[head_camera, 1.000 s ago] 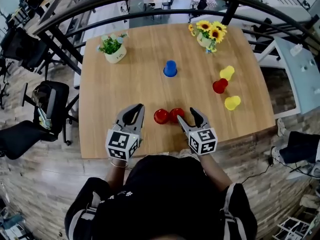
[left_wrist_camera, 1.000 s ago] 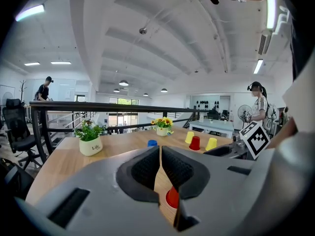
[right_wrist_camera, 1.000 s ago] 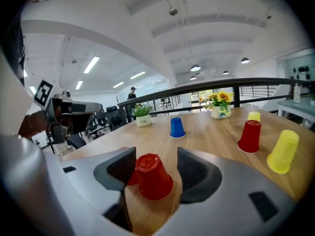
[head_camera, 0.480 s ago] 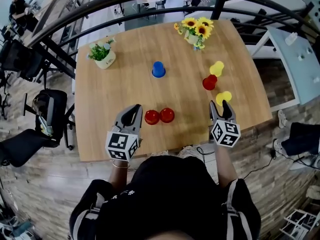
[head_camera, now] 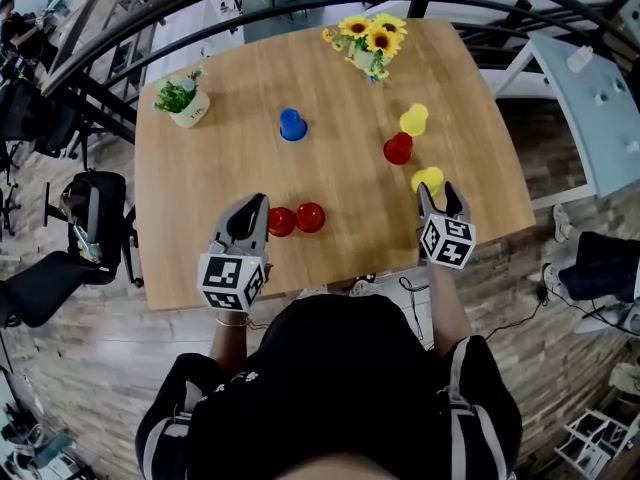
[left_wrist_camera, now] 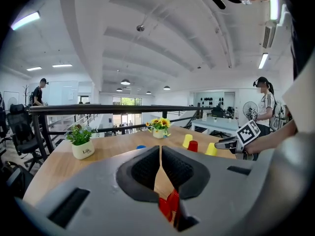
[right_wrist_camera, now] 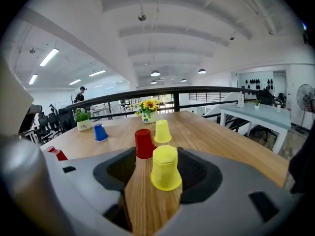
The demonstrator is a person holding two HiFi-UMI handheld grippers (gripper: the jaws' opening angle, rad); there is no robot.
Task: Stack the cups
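Observation:
Several upturned cups stand on the wooden table (head_camera: 200, 168). Two red cups (head_camera: 296, 219) sit side by side near the front; they show low between the jaws as red cups (left_wrist_camera: 170, 205) in the left gripper view. My left gripper (head_camera: 256, 201) rests just left of them, shut with nothing held. Further right stand a yellow cup (head_camera: 428, 180), a red cup (head_camera: 398, 149) and another yellow cup (head_camera: 414, 120). A blue cup (head_camera: 292, 125) stands mid-table. My right gripper (head_camera: 440, 196) is open, and the near yellow cup (right_wrist_camera: 166, 167) stands between its jaws, ungripped.
A small potted plant (head_camera: 183, 98) stands at the table's far left and a sunflower vase (head_camera: 365, 43) at the far middle. A black railing (head_camera: 300, 3) curves behind the table. Office chairs (head_camera: 85, 208) stand on the floor at left.
My right gripper has swung from beside the two red cups over to the right, up to the near yellow cup. The left gripper has stayed put.

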